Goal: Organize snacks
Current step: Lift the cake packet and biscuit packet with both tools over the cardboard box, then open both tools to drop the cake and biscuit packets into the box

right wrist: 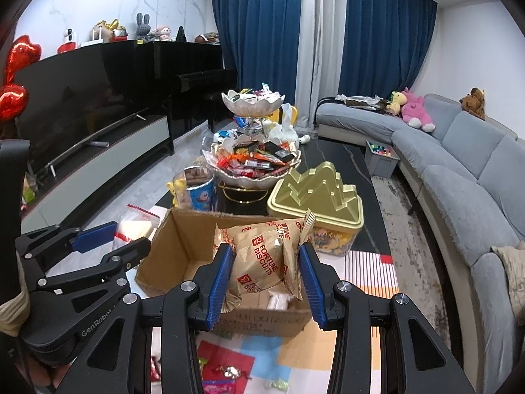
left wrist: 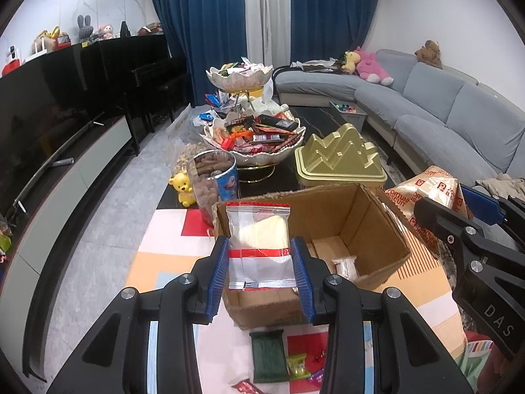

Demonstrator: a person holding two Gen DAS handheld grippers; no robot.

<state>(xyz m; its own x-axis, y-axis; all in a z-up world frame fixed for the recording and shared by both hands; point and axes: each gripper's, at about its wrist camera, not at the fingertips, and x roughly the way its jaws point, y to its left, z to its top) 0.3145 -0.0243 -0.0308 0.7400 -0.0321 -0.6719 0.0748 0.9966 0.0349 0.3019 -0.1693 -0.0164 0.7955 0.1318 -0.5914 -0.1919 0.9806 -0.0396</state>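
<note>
left wrist view shows the left hand-held gripper clamping a clear snack packet and the right hand-held gripper clamping a fortune biscuits bag, both above the cardboard box just ahead, likely awaiting release inside.

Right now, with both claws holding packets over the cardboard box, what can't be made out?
- Open brown cardboard box floor: the clear red-striped snack packet in the left claw hides part in the left wrist view; the gold Fortune Biscuits bag in the right claw hides most in the right.
- Small pale item inside: too small to identify.
</note>
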